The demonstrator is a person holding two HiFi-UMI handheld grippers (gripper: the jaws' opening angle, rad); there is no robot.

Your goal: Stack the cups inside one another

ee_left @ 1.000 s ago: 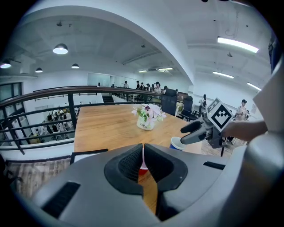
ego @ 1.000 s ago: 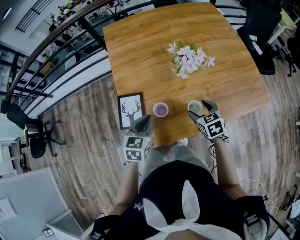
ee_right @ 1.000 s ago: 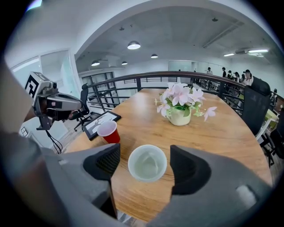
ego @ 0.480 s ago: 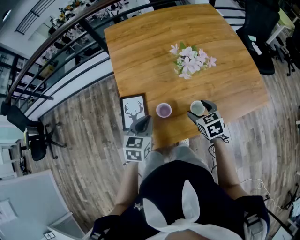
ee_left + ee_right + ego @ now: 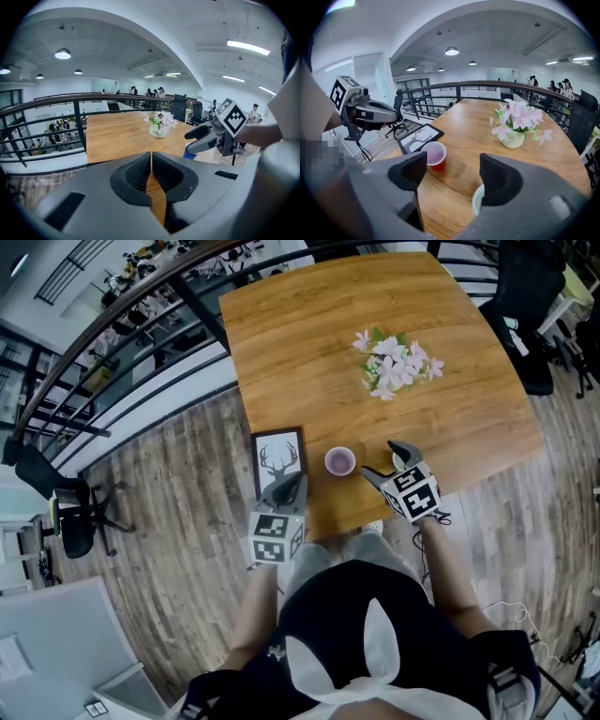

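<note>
— Red cup (image 5: 339, 461) near the front edge of the desk (image 5: 309, 352), beside the deer picture (image 5: 279, 461). And the other cup (image 5: 477, 200)?
— Head view hides it. The right gripper (image 5: 452, 176) view shows its white rim by wide-open jaws. Left gripper (image 5: 151, 169): jaws closed, empty.

On my feed, the left gripper (image 5: 292, 480) at lower centre is a grey shell with black ribbed pads (image 5: 136, 172), and it carries a white cube (image 5: 275, 536) printed with black square markers. The right gripper (image 5: 383, 461) looks the same, with its own marker cube (image 5: 413, 492) and 1 thin black cable (image 5: 421, 535). At the bottom I see a black top (image 5: 337, 615) with white lapels (image 5: 380, 638).
</note>
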